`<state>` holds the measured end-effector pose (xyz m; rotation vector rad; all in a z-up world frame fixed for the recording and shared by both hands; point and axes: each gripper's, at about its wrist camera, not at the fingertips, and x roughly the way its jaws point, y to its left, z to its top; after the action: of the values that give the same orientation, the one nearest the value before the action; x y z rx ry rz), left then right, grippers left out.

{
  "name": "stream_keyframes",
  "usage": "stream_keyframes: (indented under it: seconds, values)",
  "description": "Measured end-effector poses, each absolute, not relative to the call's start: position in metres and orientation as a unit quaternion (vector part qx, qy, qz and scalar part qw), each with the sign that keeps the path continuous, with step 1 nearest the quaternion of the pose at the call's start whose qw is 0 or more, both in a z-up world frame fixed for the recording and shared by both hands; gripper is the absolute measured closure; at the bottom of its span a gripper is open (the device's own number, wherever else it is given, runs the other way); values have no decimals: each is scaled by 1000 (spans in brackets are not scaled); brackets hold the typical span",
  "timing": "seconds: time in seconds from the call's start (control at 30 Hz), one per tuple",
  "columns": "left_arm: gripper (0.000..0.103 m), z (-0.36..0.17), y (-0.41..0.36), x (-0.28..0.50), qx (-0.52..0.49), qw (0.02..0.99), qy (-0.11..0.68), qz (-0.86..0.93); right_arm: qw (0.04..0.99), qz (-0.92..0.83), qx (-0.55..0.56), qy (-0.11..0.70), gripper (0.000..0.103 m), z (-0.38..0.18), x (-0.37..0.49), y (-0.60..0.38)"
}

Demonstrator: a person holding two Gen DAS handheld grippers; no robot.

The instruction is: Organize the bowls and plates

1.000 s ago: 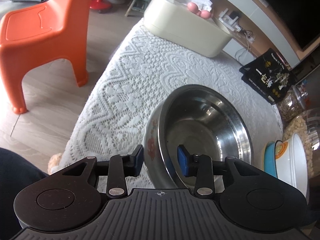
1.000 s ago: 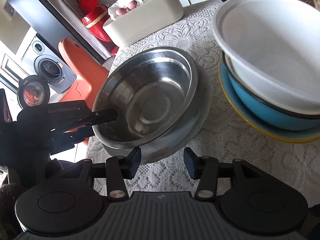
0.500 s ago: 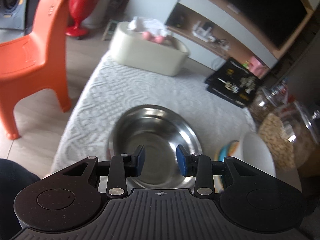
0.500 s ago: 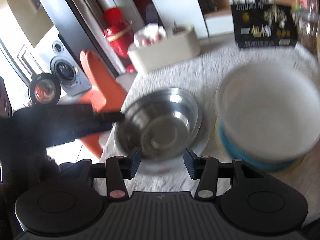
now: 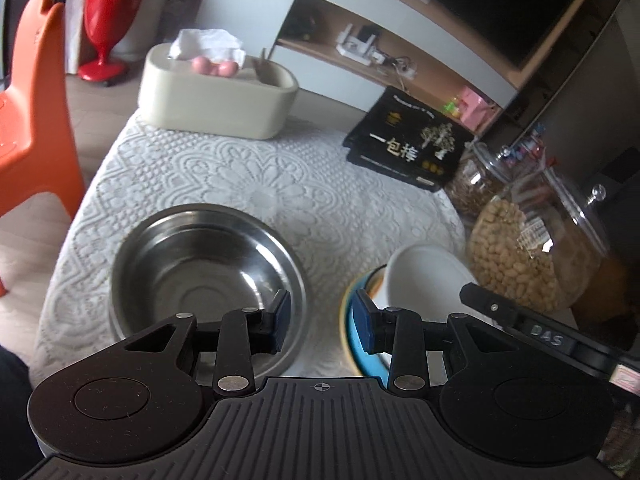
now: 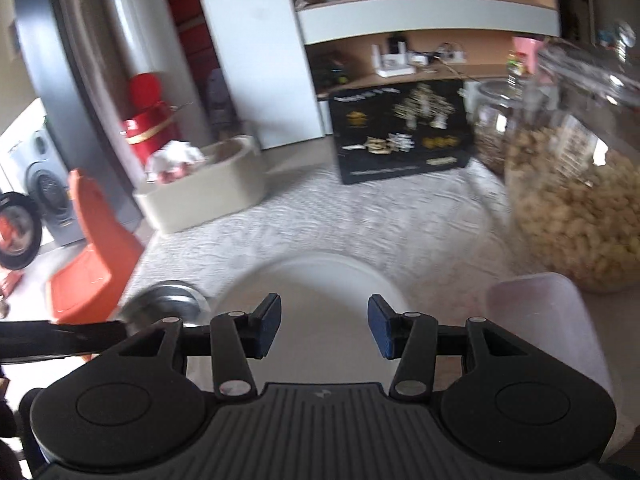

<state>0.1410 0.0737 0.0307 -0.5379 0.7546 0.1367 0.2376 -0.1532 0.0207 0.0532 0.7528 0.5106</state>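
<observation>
A steel bowl [image 5: 204, 268] lies level on the lace-covered table [image 5: 248, 184], nested in a second bowl whose rim shows beneath it. To its right a white bowl [image 5: 428, 276] sits inside a blue bowl [image 5: 354, 340] with a yellow rim. My left gripper [image 5: 322, 320] hovers open over the gap between the two stacks, holding nothing. In the right wrist view my right gripper [image 6: 324, 324] is open and empty above the white bowl [image 6: 320, 280], with the steel bowl [image 6: 168, 304] at lower left. Each view catches a finger of the other gripper at its edge.
A cream tissue box [image 5: 216, 96] and a black printed box [image 5: 408, 144] stand at the back of the table. Glass jars of nuts [image 5: 528, 256] crowd the right side. A translucent plastic tub [image 6: 552, 320] sits beside the white bowl. An orange chair [image 5: 32, 120] stands left of the table.
Both grippers have risen and drawn back. The left fingers, which straddled the tilted steel bowl's rim, are clear of it, and the bowl lies level. The right view swung onto the white bowl.
</observation>
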Motion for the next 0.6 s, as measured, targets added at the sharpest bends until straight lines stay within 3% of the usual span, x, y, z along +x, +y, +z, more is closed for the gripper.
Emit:
stream_keyframes:
  seconds: [0.2, 0.6]
  values:
    - [66, 28, 61, 156, -258, 889, 371, 72, 892, 263, 42, 366, 55, -5, 250, -175]
    - [66, 24, 24, 180, -213, 896, 384, 66, 896, 275, 59, 344, 54, 4, 269, -197]
